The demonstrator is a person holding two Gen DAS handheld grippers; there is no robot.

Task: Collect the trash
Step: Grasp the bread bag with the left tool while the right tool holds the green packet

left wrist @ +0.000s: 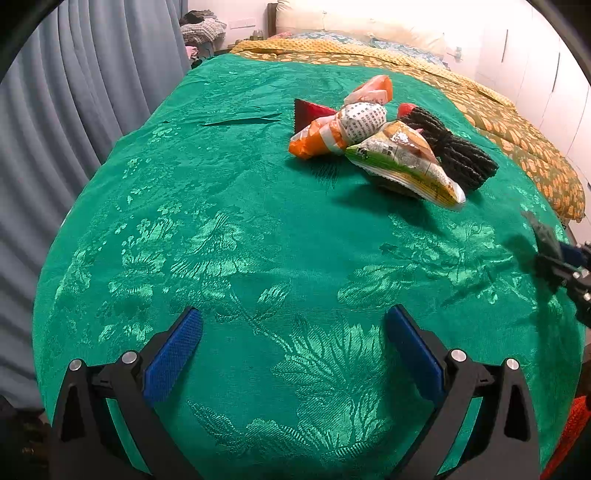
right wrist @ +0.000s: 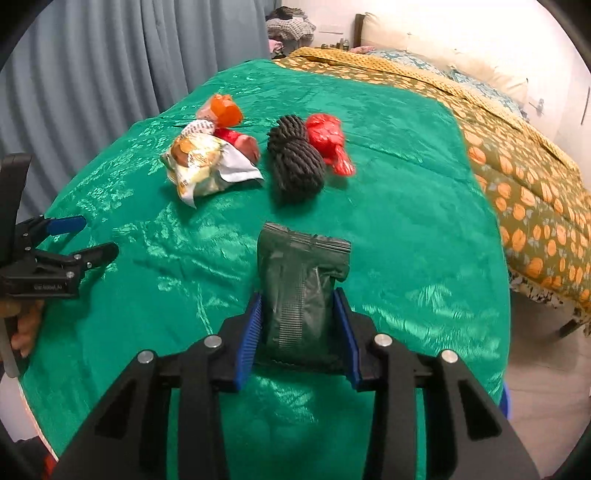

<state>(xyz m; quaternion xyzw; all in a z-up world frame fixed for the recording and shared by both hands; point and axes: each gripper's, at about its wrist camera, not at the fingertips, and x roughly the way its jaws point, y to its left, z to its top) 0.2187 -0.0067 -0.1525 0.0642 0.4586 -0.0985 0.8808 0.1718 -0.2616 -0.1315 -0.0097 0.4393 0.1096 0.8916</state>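
My right gripper [right wrist: 298, 301] is shut on a dark green foil packet [right wrist: 301, 284] and holds it above the green cloth [right wrist: 406, 221]. It shows blurred at the right edge of the left wrist view [left wrist: 550, 251]. My left gripper [left wrist: 293, 321] is open and empty over the cloth [left wrist: 221, 221]; it also shows at the left of the right wrist view [right wrist: 92, 240]. A pile of trash lies ahead: a yellow-green wrapper [left wrist: 406, 162] [right wrist: 199, 166], an orange wrapper [left wrist: 317, 138], a printed paper wad [left wrist: 364, 118], a dark rope bundle [left wrist: 454, 147] [right wrist: 295, 158], a red bag [right wrist: 328, 140].
Grey curtains [left wrist: 55, 129] hang at the left. A bed with an orange-patterned quilt [right wrist: 524, 177] stands to the right of the table, with pillows [left wrist: 351, 22] behind. A pile of clothes [right wrist: 288, 22] lies at the back. Bare floor [right wrist: 546, 369] shows past the table's right edge.
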